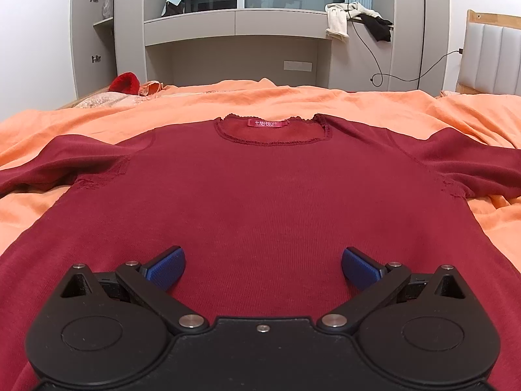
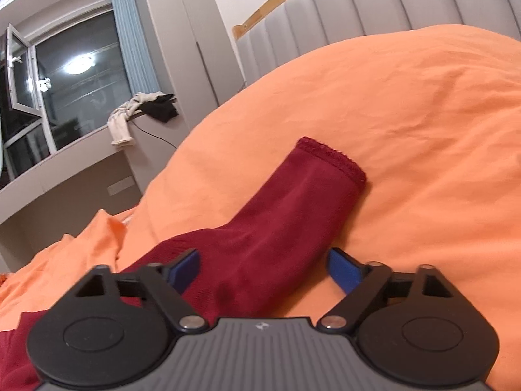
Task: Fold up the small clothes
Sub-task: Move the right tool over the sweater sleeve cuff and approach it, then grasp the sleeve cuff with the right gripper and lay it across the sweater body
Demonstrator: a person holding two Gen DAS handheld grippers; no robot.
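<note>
A dark red knit sweater (image 1: 260, 189) lies flat, front up, on the orange bed cover (image 1: 293, 101), neckline with a pink label (image 1: 267, 123) at the far end and both sleeves spread sideways. My left gripper (image 1: 263, 268) is open and empty, hovering over the sweater's lower body. In the right wrist view one red sleeve (image 2: 293, 208) stretches away across the orange cover (image 2: 423, 130), its cuff (image 2: 332, 159) at the far end. My right gripper (image 2: 263, 270) is open, its blue pads (image 2: 187, 268) straddling the sleeve near the shoulder, holding nothing.
A grey padded headboard (image 2: 358, 9) with a wooden rim stands at the right. A window ledge (image 1: 234, 22) beyond the bed holds pale and black clothes (image 1: 355, 19) and a black cable. A red item (image 1: 125, 83) lies at the far left corner of the bed.
</note>
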